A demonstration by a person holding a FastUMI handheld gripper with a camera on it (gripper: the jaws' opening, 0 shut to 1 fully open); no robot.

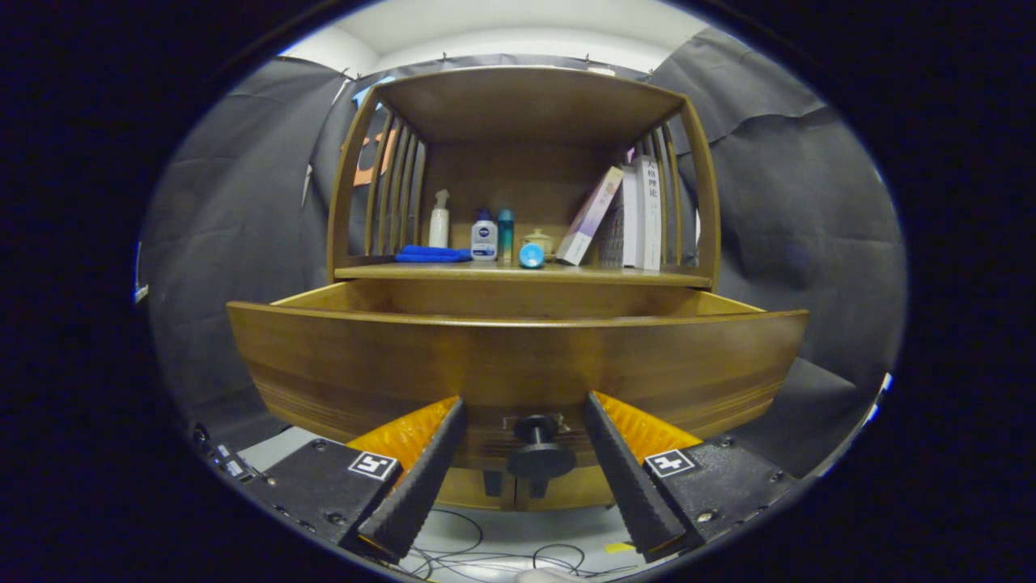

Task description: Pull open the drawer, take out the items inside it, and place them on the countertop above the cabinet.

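Hand-held gripper [524, 417]: released, fingers spread either side of the drawer knob [540, 453], not touching it.
Drawer [518, 364]: pulled out below the countertop [518, 274]; contents hidden behind its front.
Risk: reaching in blind, fingers may strike the front panel.

Knob [540, 441] between gripper [524, 421] fingers, untouched; drawer [518, 364] behind.

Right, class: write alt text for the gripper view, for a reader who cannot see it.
A wooden drawer stands pulled open, its dark knob between the open tool's fingers, untouched. On the countertop above it sit bottles, a blue cloth and leaning books.
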